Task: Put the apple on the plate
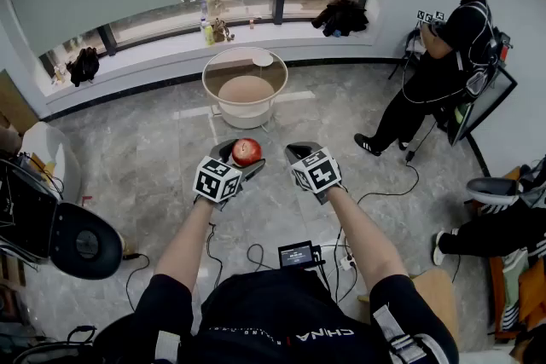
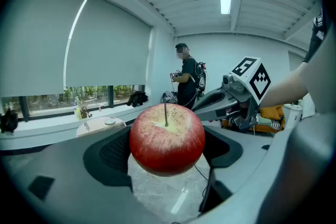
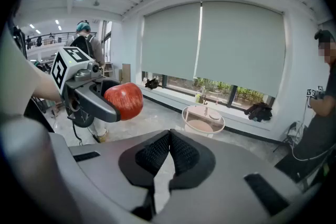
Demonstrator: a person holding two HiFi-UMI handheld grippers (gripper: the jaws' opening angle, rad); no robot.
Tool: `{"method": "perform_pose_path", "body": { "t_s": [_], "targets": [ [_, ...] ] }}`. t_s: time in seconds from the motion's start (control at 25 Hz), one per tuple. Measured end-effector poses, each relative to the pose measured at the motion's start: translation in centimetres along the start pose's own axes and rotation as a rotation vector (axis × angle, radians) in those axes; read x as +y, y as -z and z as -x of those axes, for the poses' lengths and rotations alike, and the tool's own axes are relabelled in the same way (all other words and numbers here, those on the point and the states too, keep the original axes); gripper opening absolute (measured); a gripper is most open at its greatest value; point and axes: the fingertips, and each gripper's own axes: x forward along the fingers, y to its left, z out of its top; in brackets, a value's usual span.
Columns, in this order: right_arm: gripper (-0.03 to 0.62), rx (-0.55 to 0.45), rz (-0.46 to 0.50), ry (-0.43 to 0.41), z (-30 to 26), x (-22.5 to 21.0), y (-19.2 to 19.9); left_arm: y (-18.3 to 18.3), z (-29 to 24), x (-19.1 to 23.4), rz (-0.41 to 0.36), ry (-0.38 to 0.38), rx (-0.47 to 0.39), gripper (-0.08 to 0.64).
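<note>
Red and stemmed, the apple (image 2: 167, 139) was pinched between the black pads of the left gripper (image 1: 241, 158), whose jaws were spread wide around it and pressed against both of its sides. It was held in the air above the grey marble floor (image 1: 153, 149), stem upward. The right gripper (image 3: 169, 136) was carried just beside it, its jaws pressed together at the tips with nothing between them. Farther ahead, by the window sill (image 1: 171, 47), a round table (image 1: 211, 89) was seen, and a small white plate (image 1: 263, 60) was set on its top, well apart from the apple. A person (image 1: 435, 64) in black was seen standing at the right.
</note>
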Motion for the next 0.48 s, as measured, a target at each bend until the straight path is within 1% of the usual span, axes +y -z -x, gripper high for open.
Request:
{"method": "perform_pose_path", "body": {
  "t_s": [0.2,0.4,0.48],
  "targets": [
    [0.031,0.006,-0.010,-0.003,0.6,0.6,-1.1,-1.0,1.1,0.2,-0.003,0.002,0.005,0.387],
    [0.031,0.010,-0.001,-0.011,0.6,0.5,0.4,-0.1,0.6,-0.8,-0.005,-0.002,0.004,0.388],
    [0.031,0.008,0.001,-0.011,0.6,0.5,0.3,-0.1,0.4,-0.8,-0.006,-0.003,0.006,0.388]
  ]
}}
